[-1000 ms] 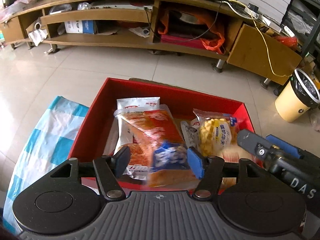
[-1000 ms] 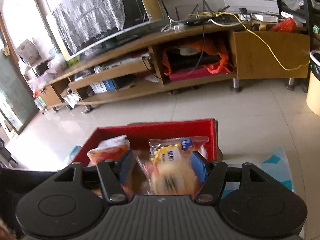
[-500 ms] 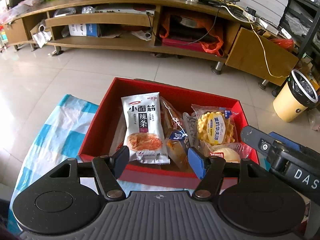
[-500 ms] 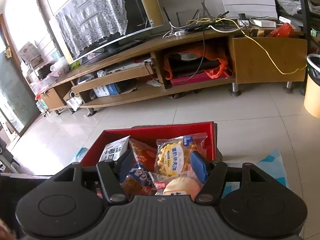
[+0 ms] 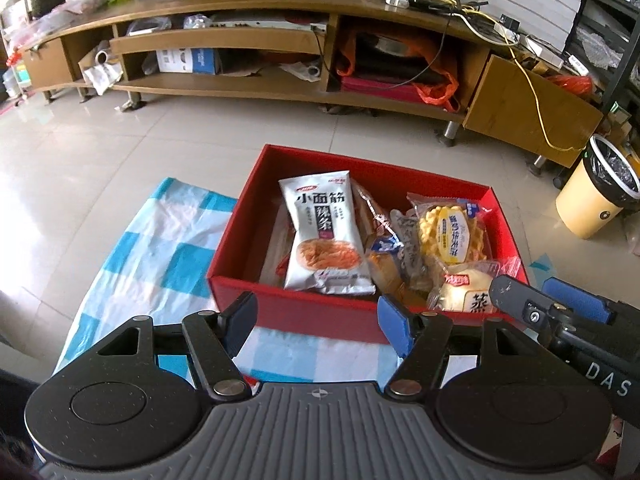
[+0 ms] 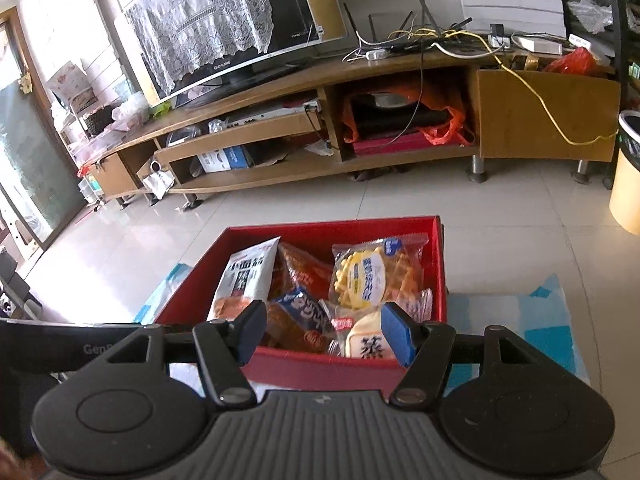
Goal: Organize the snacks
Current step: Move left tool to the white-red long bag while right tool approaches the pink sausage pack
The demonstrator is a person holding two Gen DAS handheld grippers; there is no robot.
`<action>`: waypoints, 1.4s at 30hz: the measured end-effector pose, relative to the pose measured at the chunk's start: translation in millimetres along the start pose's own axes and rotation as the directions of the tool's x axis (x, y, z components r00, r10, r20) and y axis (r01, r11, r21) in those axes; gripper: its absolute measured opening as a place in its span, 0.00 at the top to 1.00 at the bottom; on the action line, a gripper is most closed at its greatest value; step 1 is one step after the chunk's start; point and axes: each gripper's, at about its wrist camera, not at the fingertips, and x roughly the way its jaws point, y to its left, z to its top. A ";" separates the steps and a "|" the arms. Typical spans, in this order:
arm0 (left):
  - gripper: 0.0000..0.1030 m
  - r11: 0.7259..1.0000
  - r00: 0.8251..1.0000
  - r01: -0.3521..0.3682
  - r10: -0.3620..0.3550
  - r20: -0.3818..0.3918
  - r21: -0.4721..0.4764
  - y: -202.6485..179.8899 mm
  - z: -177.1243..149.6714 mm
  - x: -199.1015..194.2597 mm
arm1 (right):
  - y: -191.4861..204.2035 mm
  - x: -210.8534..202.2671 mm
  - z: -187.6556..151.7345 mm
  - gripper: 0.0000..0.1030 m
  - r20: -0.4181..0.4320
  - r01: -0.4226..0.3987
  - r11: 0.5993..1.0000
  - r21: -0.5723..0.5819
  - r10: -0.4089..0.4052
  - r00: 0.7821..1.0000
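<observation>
Both grippers hang over the near wall of the red box [image 5: 304, 312], which sits on a blue-and-white checked sheet [image 5: 160, 248] on the tiled floor. The left gripper [image 5: 318, 320] has its jaws parted and opening, with nothing between the blue pads; only the box wall and sheet show through the gap. The right gripper [image 6: 324, 334] stands at a middling width, likewise empty, its pads clear of every packet.

Inside the box, seen from the left wrist, a white spicy-strip packet [image 5: 324, 236] lies on top toward 9 o'clock, propped over an orange-wrapped bread pack [image 6: 304, 276]. A yellow waffle-cookie packet [image 5: 452, 232] rests toward 2 o'clock, and a pale round bun in clear wrap [image 5: 464, 292] sits at 4 o'clock against the near wall. A blue-labelled cake pack [image 6: 300, 312] is wedged between them at the centre.

My reading is that the snacks are in and the step now is a clean withdrawal. To do it well, lift both tools straight up and back toward 6 o'clock, keeping the pads above the rim so neither catches the near wall or drags the sheet. The white packet looks loosely perched, so avoid brushing it. If tidying is wanted, press it flat with one tool while the other steadies the box.
</observation>
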 end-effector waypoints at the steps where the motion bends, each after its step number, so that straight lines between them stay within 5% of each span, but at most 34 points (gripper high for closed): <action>1: 0.29 1.000 1.000 -0.002 0.002 -0.001 0.000 1.6 -1.4 -1.0 | 1.9 -0.1 -1.8 0.42 -0.006 -0.003 1.000 -0.005 0.003 1.000; 21: 0.24 0.997 0.994 -0.063 0.066 -0.092 0.035 42.2 -57.6 -5.0 | 26.7 2.1 -48.1 0.41 -0.132 -0.023 0.997 -0.068 0.014 0.991; 37: 0.18 0.994 0.958 -0.069 0.091 -0.273 0.090 56.7 -101.0 46.3 | 39.2 2.8 -69.6 0.41 -0.189 -0.047 0.995 -0.089 0.030 0.981; 42: 0.38 0.996 0.958 -0.043 0.061 -0.279 0.072 61.5 -104.4 34.8 | 37.3 10.8 -71.2 0.41 -0.218 -0.048 0.995 -0.083 0.029 0.975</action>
